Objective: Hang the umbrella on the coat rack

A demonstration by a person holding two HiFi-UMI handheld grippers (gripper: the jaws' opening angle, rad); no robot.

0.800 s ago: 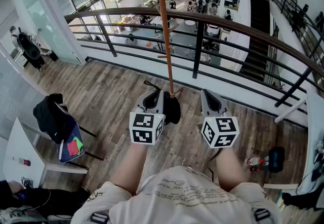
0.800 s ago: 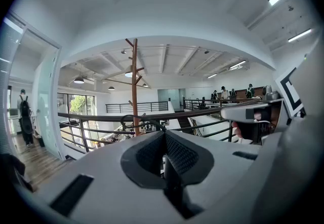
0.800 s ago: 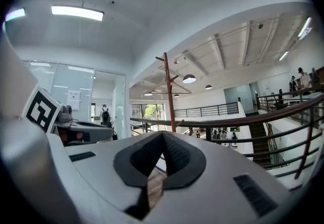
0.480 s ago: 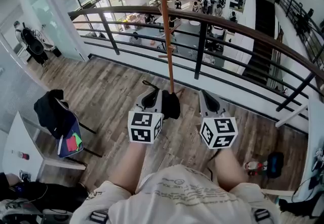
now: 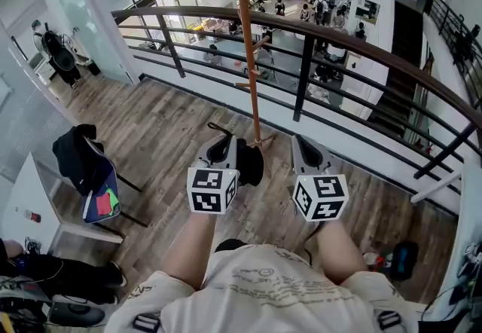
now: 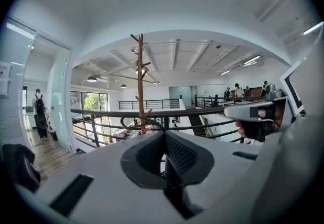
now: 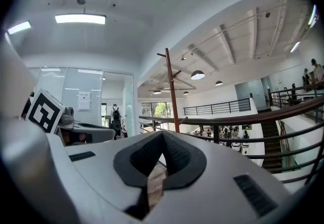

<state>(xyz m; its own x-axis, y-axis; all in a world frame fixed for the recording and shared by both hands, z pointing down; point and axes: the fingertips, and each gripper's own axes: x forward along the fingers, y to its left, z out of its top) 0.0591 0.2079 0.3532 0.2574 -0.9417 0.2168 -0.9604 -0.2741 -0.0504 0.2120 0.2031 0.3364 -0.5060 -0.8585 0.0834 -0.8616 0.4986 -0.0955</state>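
Note:
The coat rack [image 5: 245, 45] is a thin brown wooden pole with angled pegs near its top, standing just ahead of me by the railing; it also rises in the left gripper view [image 6: 140, 86] and the right gripper view [image 7: 172, 91]. My left gripper [image 5: 226, 145] is shut, with the black folded umbrella [image 5: 253, 162] bunched at its right side and a strap loop [image 5: 218, 128] poking forward. In its own view the left gripper [image 6: 165, 134] has its jaws together, with a dark piece low between them. My right gripper [image 5: 305, 145] [image 7: 163, 134] is shut on nothing, right of the pole.
A dark metal railing [image 5: 316, 30] runs across just behind the rack, with an open atrium below. A chair with a black jacket [image 5: 86, 173] and a white table [image 5: 30, 218] stand at the left. A dark bag [image 5: 399, 260] lies on the wooden floor at right.
The view has shifted a little toward the railing. Both grippers keep the same pose, the umbrella still at the left one.

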